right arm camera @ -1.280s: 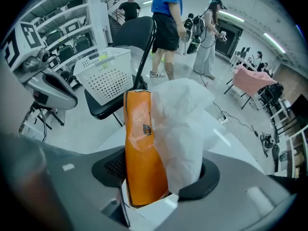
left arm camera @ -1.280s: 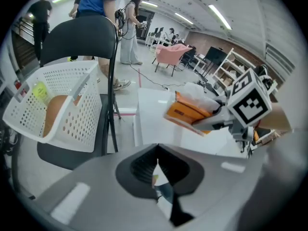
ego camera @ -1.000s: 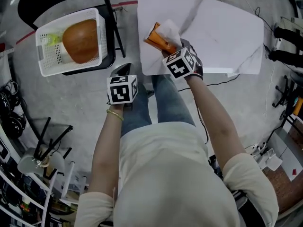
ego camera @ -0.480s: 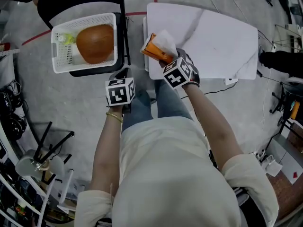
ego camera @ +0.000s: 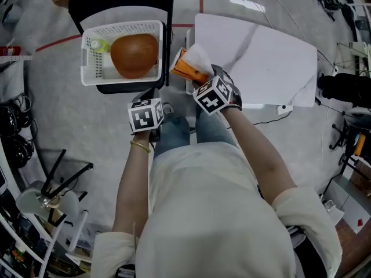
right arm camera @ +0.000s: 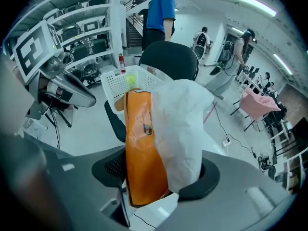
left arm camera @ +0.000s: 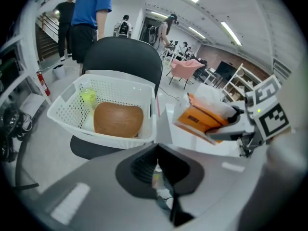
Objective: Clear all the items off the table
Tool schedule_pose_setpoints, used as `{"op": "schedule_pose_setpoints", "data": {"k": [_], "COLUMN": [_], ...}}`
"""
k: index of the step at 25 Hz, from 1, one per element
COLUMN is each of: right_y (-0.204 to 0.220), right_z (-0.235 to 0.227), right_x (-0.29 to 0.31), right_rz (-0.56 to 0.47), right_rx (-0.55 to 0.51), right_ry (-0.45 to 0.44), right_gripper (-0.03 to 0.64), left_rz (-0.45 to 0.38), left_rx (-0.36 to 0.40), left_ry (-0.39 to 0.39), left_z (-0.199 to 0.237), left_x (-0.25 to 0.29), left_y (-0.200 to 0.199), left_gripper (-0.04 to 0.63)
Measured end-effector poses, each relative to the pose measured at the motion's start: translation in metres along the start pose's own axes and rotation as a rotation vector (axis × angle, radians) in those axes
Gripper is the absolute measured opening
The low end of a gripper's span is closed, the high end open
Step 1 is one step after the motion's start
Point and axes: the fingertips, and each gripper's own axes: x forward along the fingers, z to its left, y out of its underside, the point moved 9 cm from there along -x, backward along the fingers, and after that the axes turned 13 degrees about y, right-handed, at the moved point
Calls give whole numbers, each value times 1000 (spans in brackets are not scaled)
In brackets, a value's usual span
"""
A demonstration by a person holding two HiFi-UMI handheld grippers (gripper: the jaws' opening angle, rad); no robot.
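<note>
Pinching an orange packet (ego camera: 185,70), right hand-held gripper (ego camera: 202,76) hangs at table (ego camera: 268,62) edge; left (ego camera: 148,95) pressed together.

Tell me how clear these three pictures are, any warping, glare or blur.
Head view: sharp, evenly lit, lamp reflections on the floor beyond the white table. Left gripper view: strong fisheye bending, dark corners, white basket crisp, near foreground soft. Right gripper view: same fisheye, orange packet looms large in the centre, ceiling strip lights blown out.
</note>
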Motion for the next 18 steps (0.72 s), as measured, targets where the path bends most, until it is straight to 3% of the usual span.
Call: {"op": "schedule_pose_setpoints", "data": {"k": [18], "right_y": [-106], "right_z": [68], "right_x": [16], "right_rz": [-80], "right_rx": [-176], "right_ry": [-75], "right_gripper": [290], "left_rz": [-87], "left_rx": [-130], "left_ry": [-115], "left_z": [92], "left_x": [-67], "left_y": [-3], "left_gripper": [9]}}
